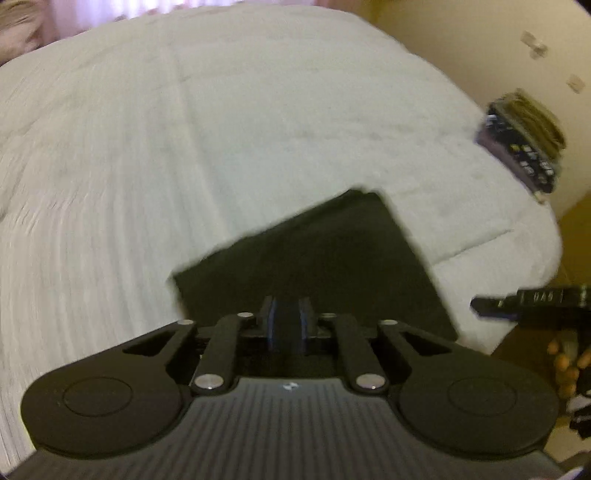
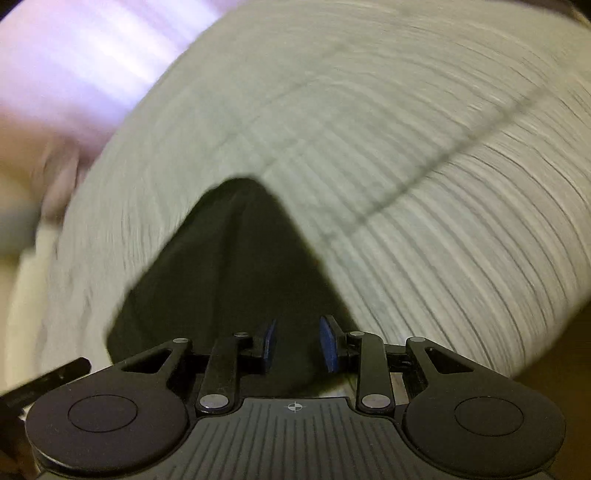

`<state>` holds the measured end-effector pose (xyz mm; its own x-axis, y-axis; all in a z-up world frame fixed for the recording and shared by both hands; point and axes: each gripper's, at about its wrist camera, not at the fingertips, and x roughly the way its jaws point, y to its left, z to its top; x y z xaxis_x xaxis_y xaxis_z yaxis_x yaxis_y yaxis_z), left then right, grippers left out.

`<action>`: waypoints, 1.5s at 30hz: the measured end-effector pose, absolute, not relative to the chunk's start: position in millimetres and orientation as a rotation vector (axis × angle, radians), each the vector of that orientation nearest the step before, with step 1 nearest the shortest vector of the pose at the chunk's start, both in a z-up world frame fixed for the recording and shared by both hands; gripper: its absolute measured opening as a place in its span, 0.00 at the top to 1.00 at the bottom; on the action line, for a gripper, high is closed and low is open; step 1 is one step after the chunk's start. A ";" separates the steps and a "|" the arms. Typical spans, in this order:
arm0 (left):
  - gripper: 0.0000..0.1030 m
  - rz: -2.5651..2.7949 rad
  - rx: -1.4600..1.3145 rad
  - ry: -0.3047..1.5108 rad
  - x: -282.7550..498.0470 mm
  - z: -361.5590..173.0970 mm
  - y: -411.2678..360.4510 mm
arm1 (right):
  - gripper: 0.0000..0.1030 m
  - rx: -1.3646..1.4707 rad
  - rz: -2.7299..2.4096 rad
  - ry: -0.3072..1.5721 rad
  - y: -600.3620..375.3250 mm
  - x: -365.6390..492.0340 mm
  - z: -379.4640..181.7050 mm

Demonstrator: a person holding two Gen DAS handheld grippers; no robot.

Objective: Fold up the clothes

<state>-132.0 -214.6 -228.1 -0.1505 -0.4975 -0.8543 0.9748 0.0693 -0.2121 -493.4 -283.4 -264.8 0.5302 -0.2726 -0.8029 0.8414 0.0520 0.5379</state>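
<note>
Black garment [image 1: 314, 258] is lying as a neat flat rectangle near the edge of the white bed [image 1: 184, 147]. Left gripper [image 1: 287, 325] is pinching it tight, while the right gripper [image 2: 297, 343] is hovering with its pads apart. Looks folded, so it's either another fold or letting go.

Setting is a home bedroom: a bed with a white quilted bedspread [image 1: 258, 129] fills both views, pale curtains [image 2: 74, 62] glow behind it, and cream walls [image 1: 461, 33] with a stack of folded clothes [image 1: 524, 140] by the bed's far edge.
</note>
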 end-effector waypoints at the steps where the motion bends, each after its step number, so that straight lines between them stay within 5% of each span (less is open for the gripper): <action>1: 0.85 -1.491 0.652 1.011 -131.9 -226.2 -232.6 | 0.53 1.292 -0.947 0.555 -284.6 -502.4 -261.5; 2: 0.84 -1.526 0.667 1.020 -131.7 -227.7 -250.6 | 0.27 1.317 -0.979 0.526 -283.7 -509.1 -260.7; 3: 0.82 -1.556 0.690 1.032 -131.5 -230.9 -268.3 | 0.23 1.343 -1.011 0.497 -282.8 -515.7 -259.9; 14: 0.76 -1.864 0.867 1.188 -124.7 -288.8 -417.2 | 0.23 1.800 -1.350 -0.134 -221.7 -546.9 -300.8; 20: 0.71 -1.907 0.865 1.386 -109.3 -324.4 -456.3 | 0.24 1.820 -1.477 -0.340 -194.7 -503.7 -313.0; 23: 0.63 -1.867 0.832 1.551 -111.3 -350.3 -479.1 | 0.36 1.778 -1.478 -0.338 -196.1 -486.4 -314.6; 27: 0.63 -1.802 0.820 1.735 -118.8 -383.9 -500.2 | 0.39 1.768 -1.480 -0.362 -199.0 -480.5 -326.8; 29: 0.65 -1.790 0.798 1.818 -123.1 -398.2 -505.6 | 0.50 1.768 -1.482 -0.374 -200.2 -478.7 -333.7; 32: 0.68 -1.754 0.723 1.931 -124.6 -415.3 -512.4 | 0.52 1.768 -1.485 -0.393 -202.0 -476.0 -344.2; 34: 0.81 -1.733 0.681 1.983 -123.3 -422.6 -514.6 | 0.53 1.771 -1.486 -0.399 -199.8 -475.7 -348.4; 38: 0.91 -1.822 0.624 1.957 -114.3 -417.2 -515.2 | 0.75 1.748 -1.500 -0.367 -199.3 -473.5 -349.4; 41: 1.00 -1.980 0.638 1.757 -114.0 -399.0 -512.6 | 0.88 1.722 -1.514 -0.335 -201.4 -470.8 -349.6; 45: 1.00 -2.080 0.755 1.485 -129.8 -398.1 -506.0 | 0.88 1.687 -1.532 -0.293 -204.1 -467.3 -349.9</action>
<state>-129.8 -506.0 -398.1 -0.7369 -0.0603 -0.6733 0.6564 -0.3017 -0.6914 -467.3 -204.1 -349.9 0.2333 -0.6541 -0.7196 0.3427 -0.6372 0.6903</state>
